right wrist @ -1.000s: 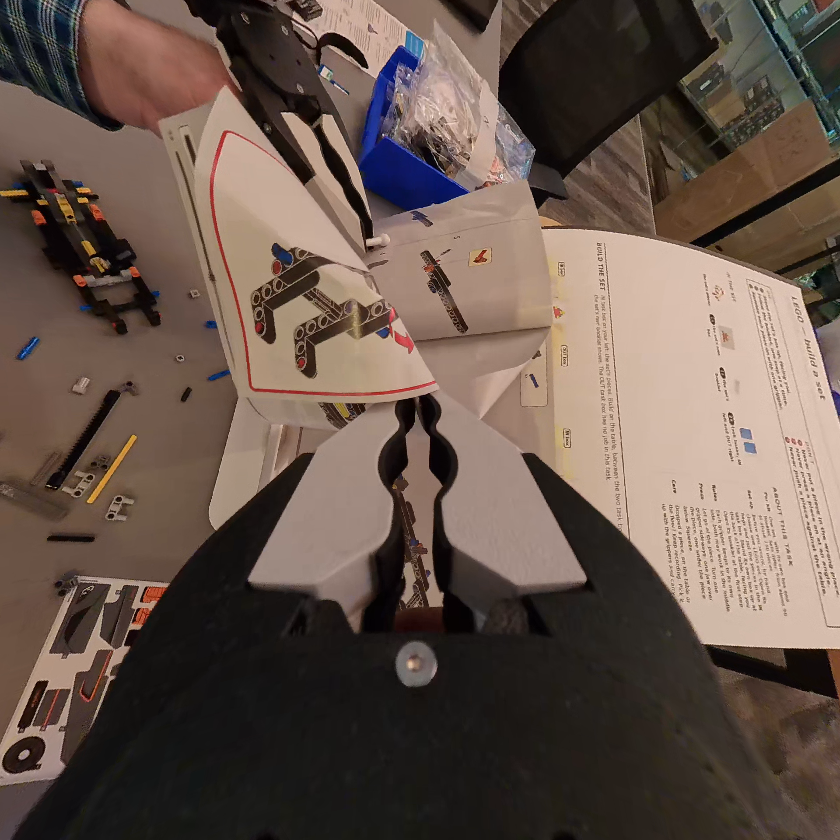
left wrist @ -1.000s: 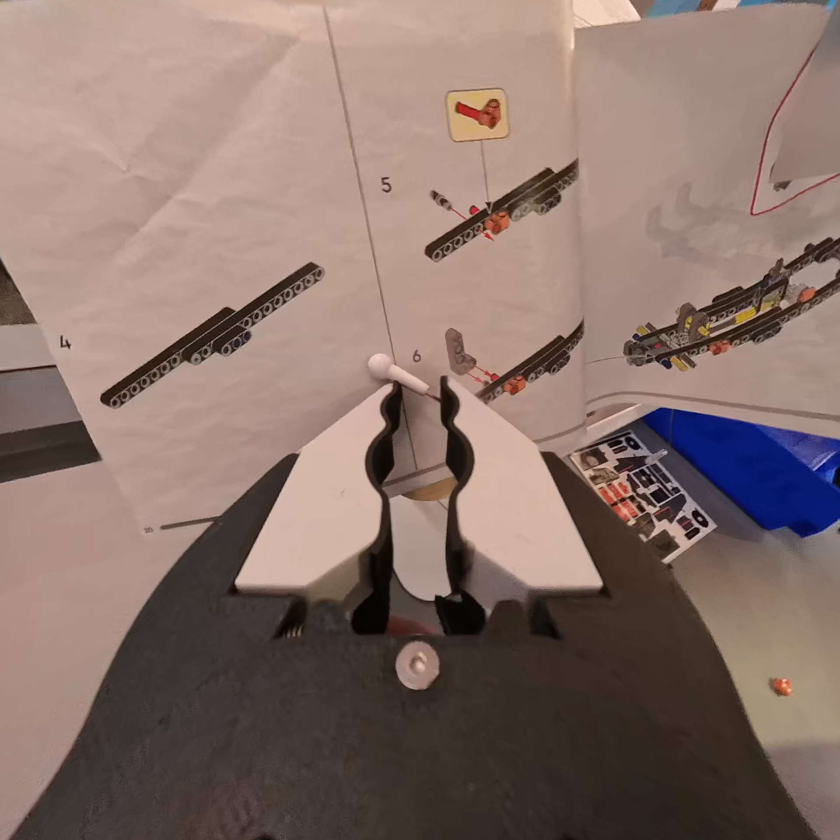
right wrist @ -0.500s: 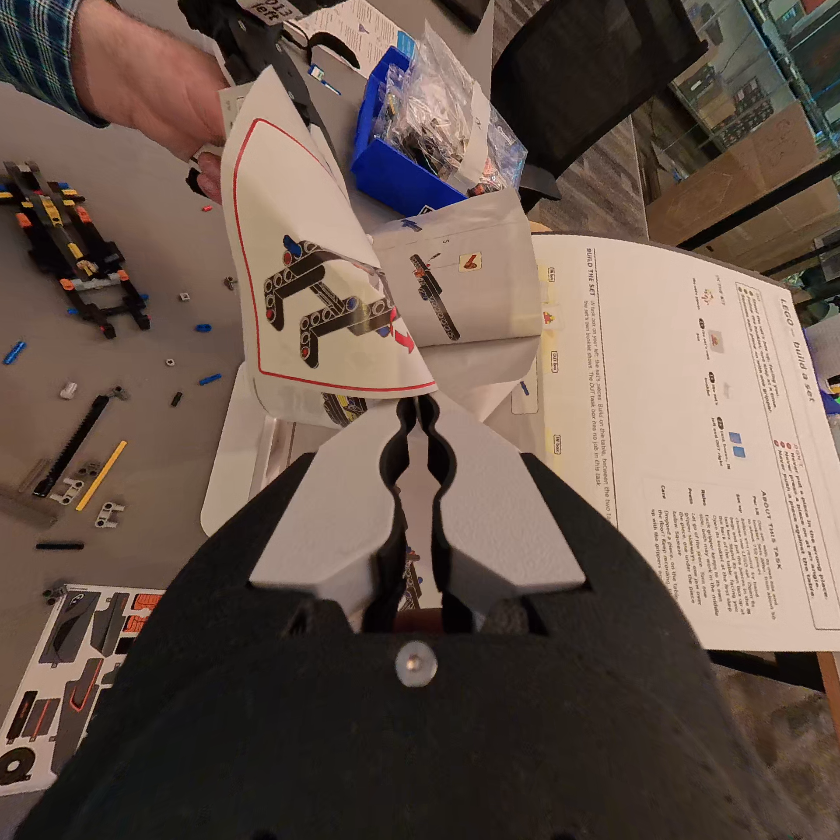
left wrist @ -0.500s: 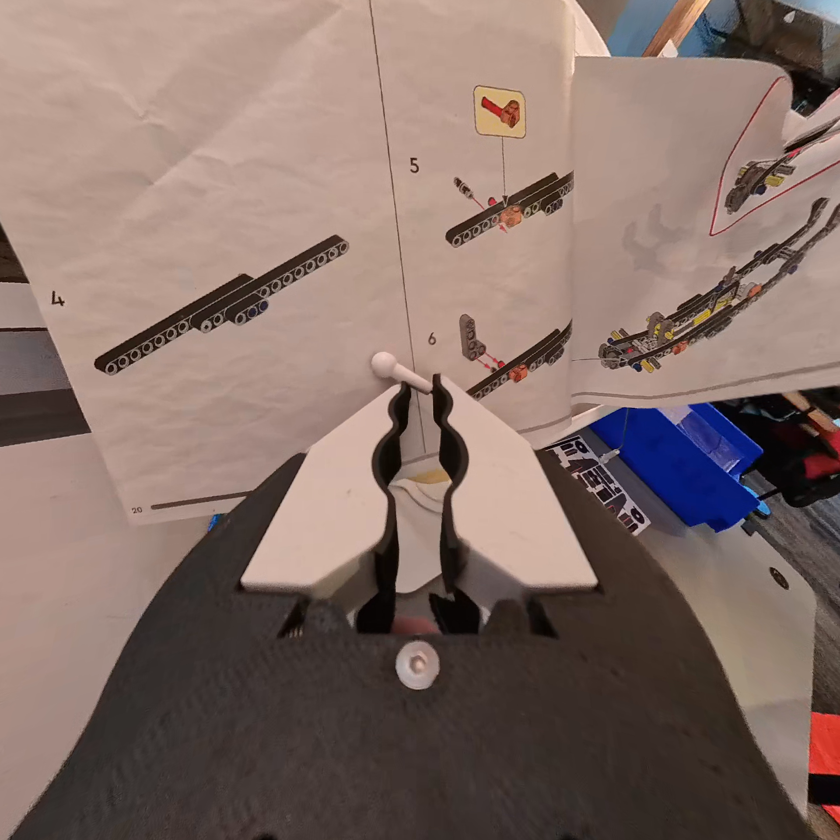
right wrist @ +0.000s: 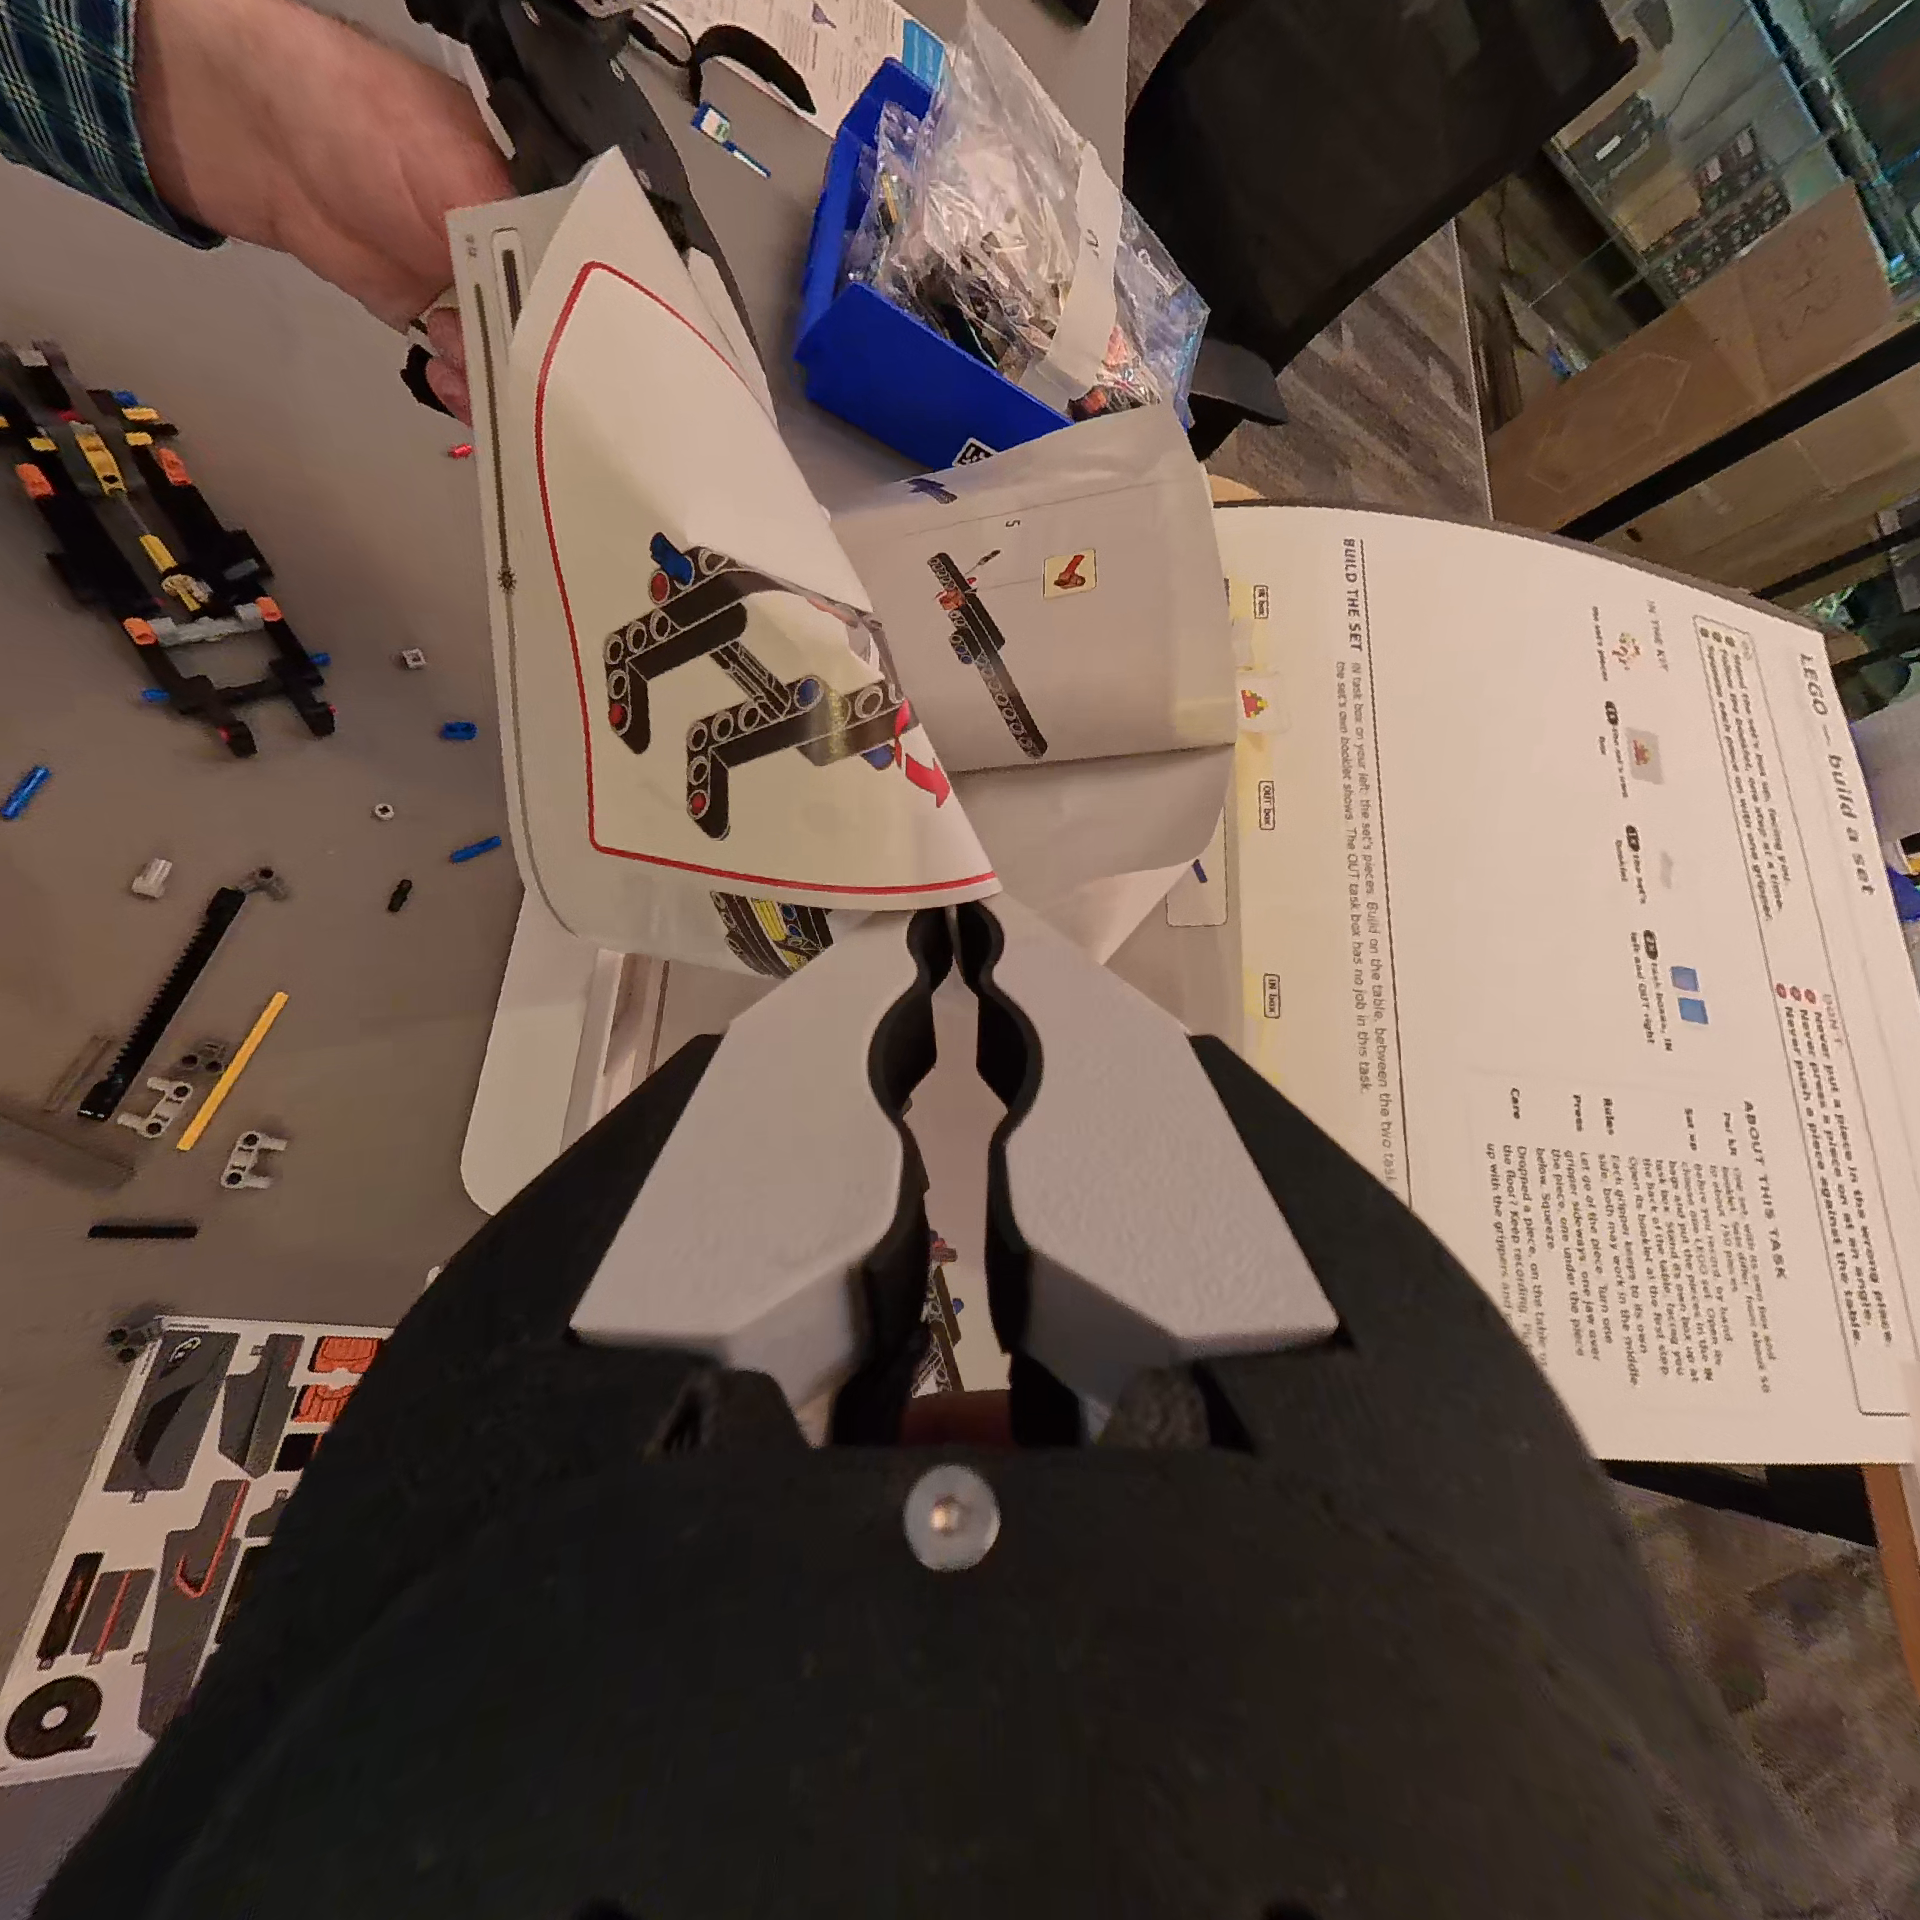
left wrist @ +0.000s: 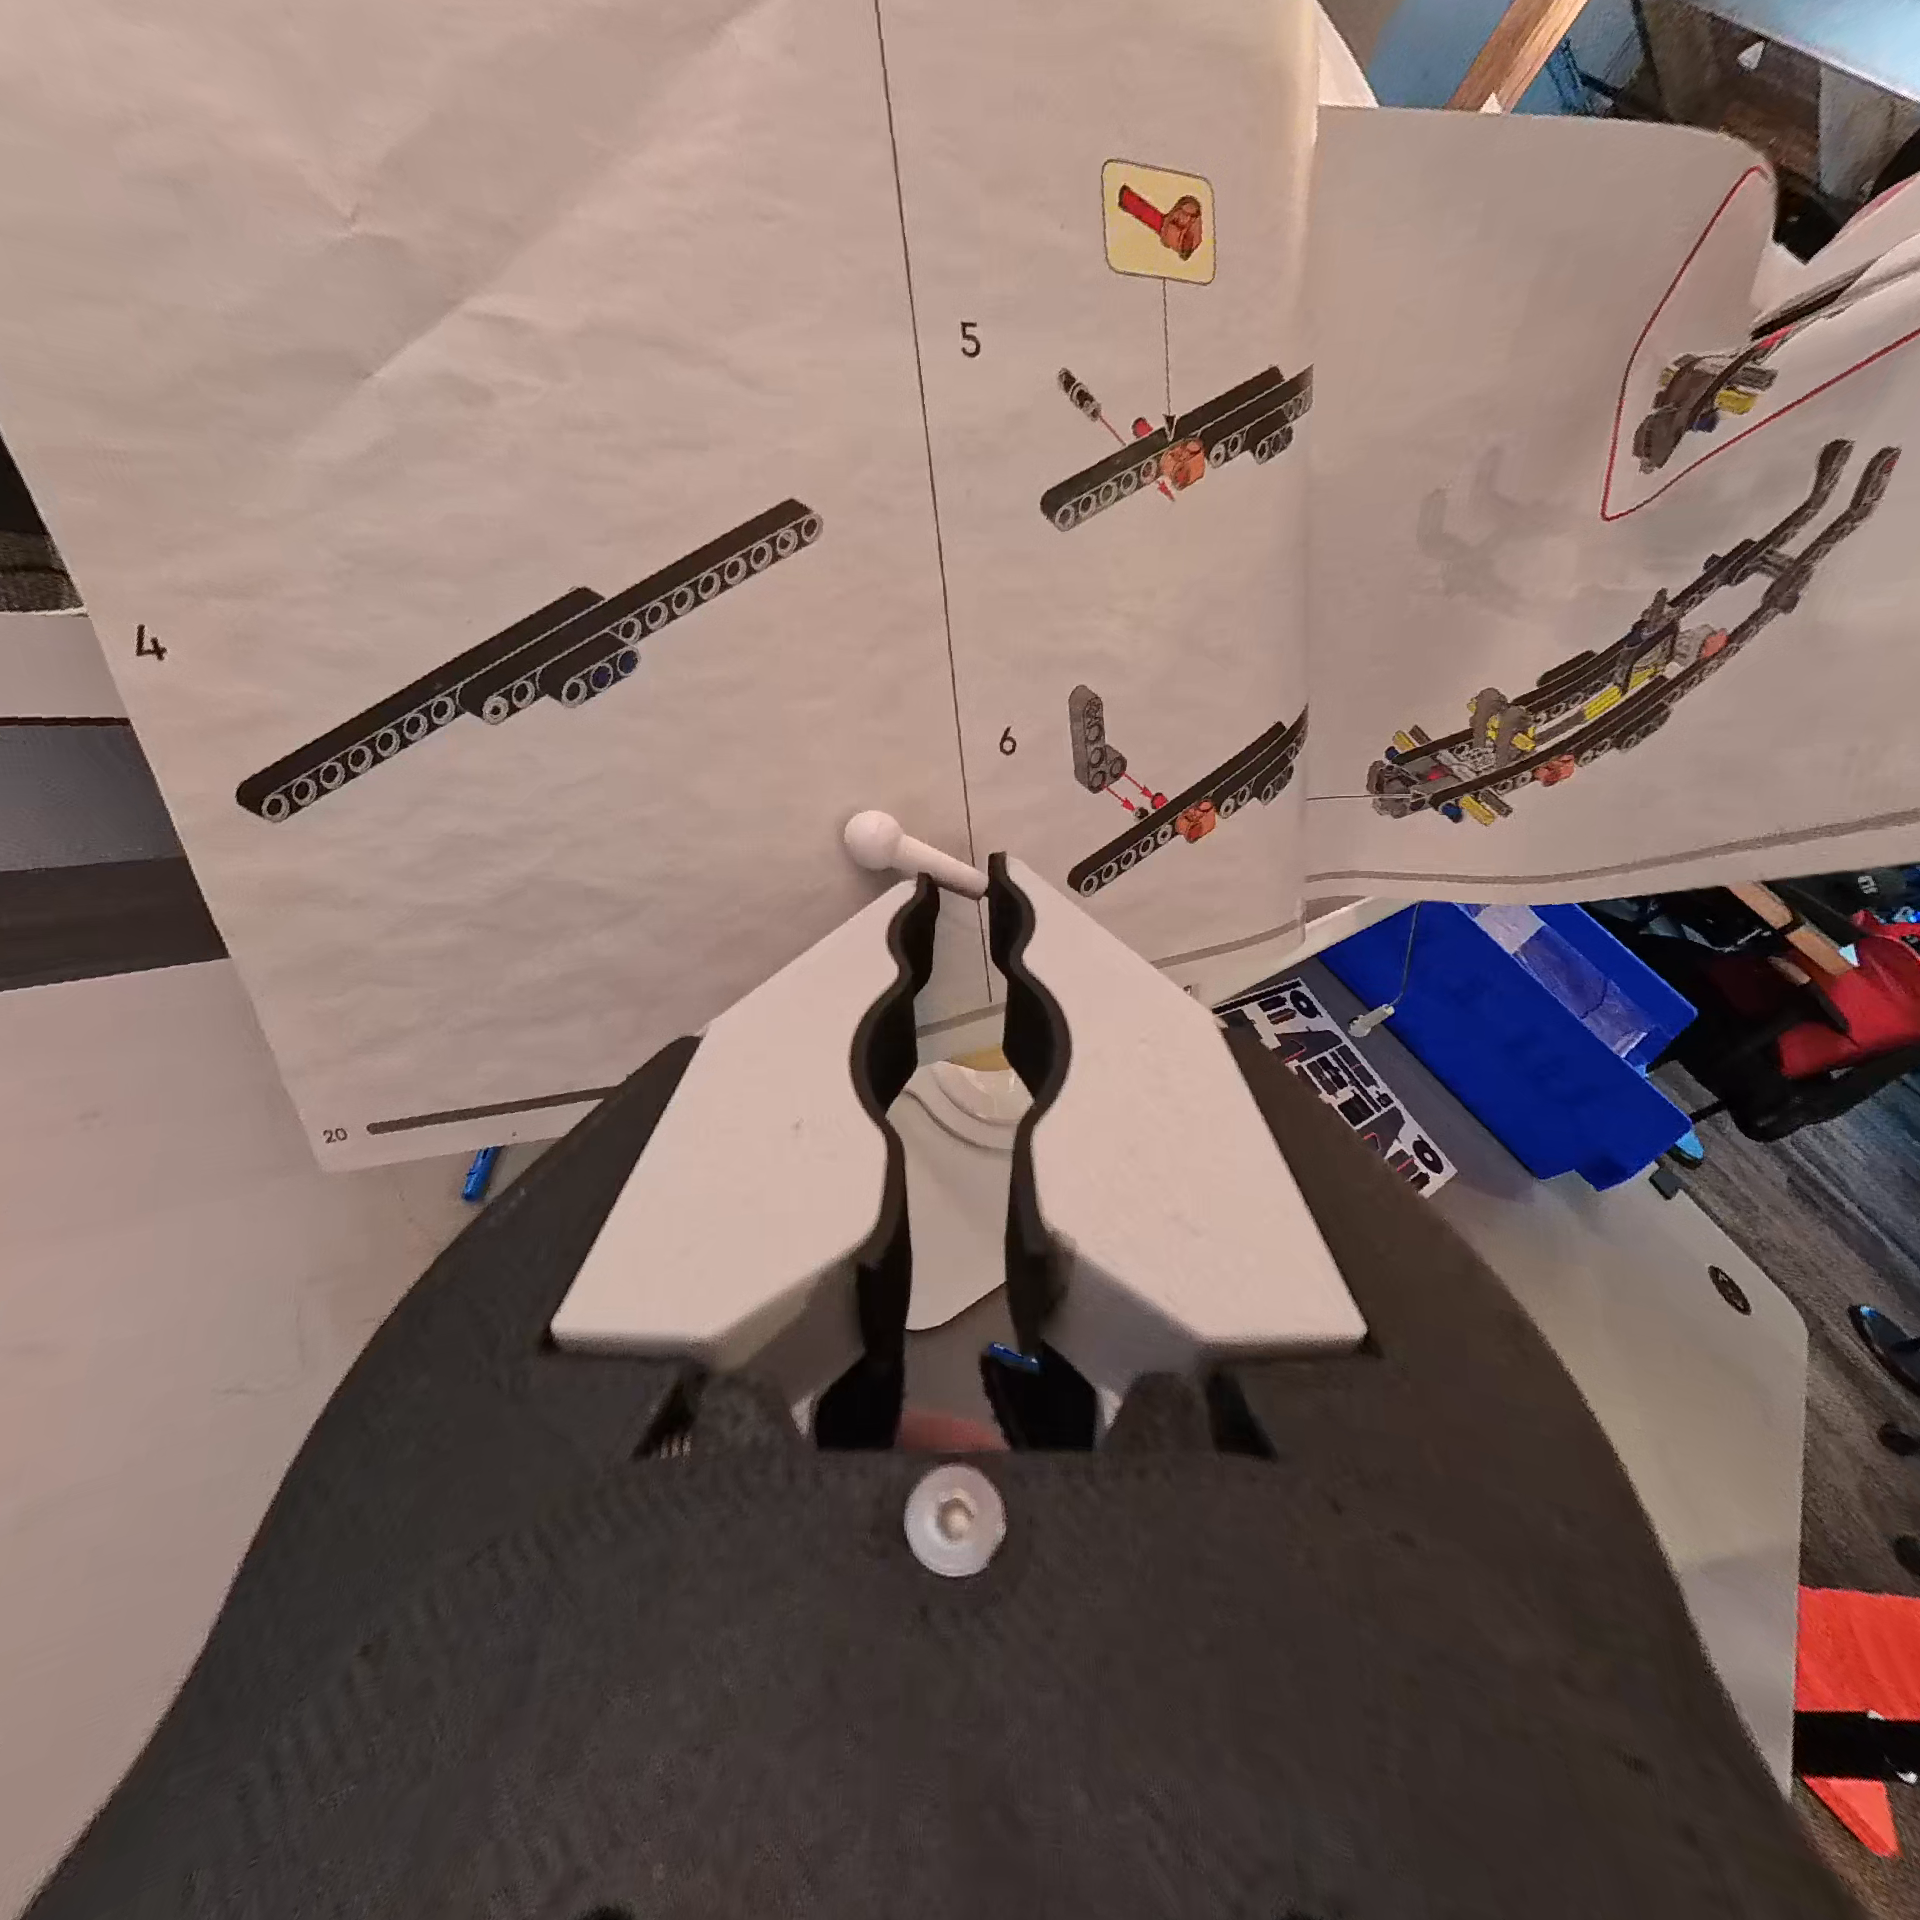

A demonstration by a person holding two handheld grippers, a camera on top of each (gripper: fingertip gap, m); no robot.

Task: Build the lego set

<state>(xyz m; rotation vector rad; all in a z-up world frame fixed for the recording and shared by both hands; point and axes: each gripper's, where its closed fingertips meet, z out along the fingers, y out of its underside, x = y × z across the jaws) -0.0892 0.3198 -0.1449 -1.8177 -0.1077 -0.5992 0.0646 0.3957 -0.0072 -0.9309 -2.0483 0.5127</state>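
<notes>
Instruction booklet (right wrist: 748, 665) is the thing in play: it's raised off the worktop (right wrist: 312, 499), pages fanned, just past your right tool (right wrist: 954, 940) tips and square in front of your left tool (left wrist: 961, 883).

Left tool: jaws narrow, pinching a small white ball-ended pin (left wrist: 904, 850) at the very tips. The ball end pokes out to the left, touching or nearly touching the page. That tool is not gripping paper; it's backing the pages from behind. Don't squeeze harder or relax, the pin has little bite.

Right tool: jaws almost closed, tips at the lower edge of the curled page with the red outline. Can't tell whether paper is actually caught between them.

My read: you're leafing to the right step. To do it well:
- Catch one sheet only, at its free edge, then sweep along the spine's arc, not straight out, or it creases or tears.
- Keep the left tool steady as the backstop; don't let the pin drag on the paper.
- Lay the booklet flat before going for parts.

Farther out, left of the right tool: part-built black chassis (right wrist: 135, 561), loose pins and beams scattered nearer, sticker sheet (right wrist: 156, 1475) low left. Blue bin (right wrist: 914, 353) of bagged parts sits beyond the booklet; printed task sheet (right wrist: 1558, 935) to the right.
</notes>
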